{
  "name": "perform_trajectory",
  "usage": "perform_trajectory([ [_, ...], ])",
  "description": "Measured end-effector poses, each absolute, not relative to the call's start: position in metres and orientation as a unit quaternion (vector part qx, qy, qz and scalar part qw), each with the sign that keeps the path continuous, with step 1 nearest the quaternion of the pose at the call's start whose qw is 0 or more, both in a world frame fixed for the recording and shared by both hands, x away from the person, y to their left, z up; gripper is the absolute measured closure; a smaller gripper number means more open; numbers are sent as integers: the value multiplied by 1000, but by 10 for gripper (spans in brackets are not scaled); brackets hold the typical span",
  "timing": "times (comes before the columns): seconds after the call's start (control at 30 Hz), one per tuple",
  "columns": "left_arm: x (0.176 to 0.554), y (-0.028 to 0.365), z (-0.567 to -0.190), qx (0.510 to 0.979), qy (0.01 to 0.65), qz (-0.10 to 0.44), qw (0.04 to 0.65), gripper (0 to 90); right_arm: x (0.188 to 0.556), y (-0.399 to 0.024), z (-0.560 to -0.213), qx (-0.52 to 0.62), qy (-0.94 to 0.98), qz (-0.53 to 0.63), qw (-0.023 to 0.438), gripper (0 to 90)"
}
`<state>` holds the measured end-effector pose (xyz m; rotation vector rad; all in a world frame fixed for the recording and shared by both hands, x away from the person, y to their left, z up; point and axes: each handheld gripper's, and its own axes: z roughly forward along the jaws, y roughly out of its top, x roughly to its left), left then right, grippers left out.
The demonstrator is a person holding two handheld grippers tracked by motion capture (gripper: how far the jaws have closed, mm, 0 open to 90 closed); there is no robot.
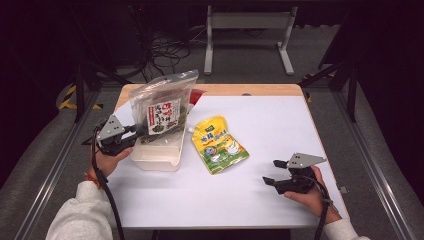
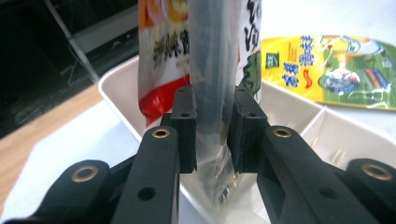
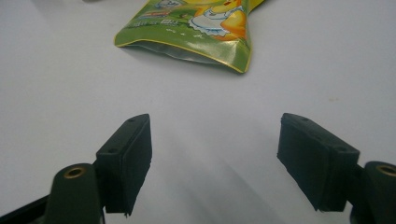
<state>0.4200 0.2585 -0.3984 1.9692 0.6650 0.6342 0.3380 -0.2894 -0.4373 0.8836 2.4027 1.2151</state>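
Note:
A clear plastic bag [image 1: 162,107] with a red, white and green label stands upright over a white divided tray [image 1: 155,161] at the table's left. My left gripper [image 1: 136,131] is shut on the bag's lower left edge. In the left gripper view the two pads [image 2: 187,126] squeeze the bag's clear film [image 2: 215,56] above the tray's wall [image 2: 116,88]. A yellow-green spout pouch [image 1: 219,144] lies flat to the right of the tray. My right gripper [image 1: 272,171] rests open on the table at the right, and nothing lies between its jaws [image 3: 215,158]. It faces the pouch [image 3: 196,28].
The white tabletop [image 1: 260,115] has a wooden strip along its far edge [image 1: 250,90]. Something red [image 1: 196,95] peeks out behind the bag. Beyond the table, a white frame [image 1: 247,30] and cables lie on the floor. Metal rails run along both sides.

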Motion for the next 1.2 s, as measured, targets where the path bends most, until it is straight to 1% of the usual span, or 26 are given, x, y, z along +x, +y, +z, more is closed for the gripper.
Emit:
perform_trajectory([
  [0.07,419,263,-405,800,278,248,470,750,338,-289,-437,307,838,424,154,261],
  [0.43,416,265,-413,805,287,239,462,750,341,-287,-437,307,838,422,156,260],
  [0.57,415,266,-415,795,302,233,471,746,342,-286,-436,306,840,419,159,262],
  [0.73,412,265,-416,785,315,234,479,732,342,-287,-436,309,839,417,163,299],
  [0.87,407,263,-413,782,318,246,477,690,342,-291,-433,314,832,422,174,325],
  [0.9,404,262,-411,779,319,253,477,671,342,-294,-432,317,830,423,179,352],
  [1.0,400,263,-408,771,322,257,486,619,341,-295,-431,316,830,424,177,376],
  [1.03,398,263,-406,768,322,264,487,619,341,-296,-431,318,829,424,178,398],
  [1.07,395,265,-404,767,318,266,490,603,341,-297,-430,318,828,427,178,437],
  [1.13,393,266,-404,764,319,267,492,582,342,-298,-430,320,827,427,180,460],
  [1.2,388,267,-401,758,327,278,491,533,343,-298,-429,318,827,427,180,477],
])
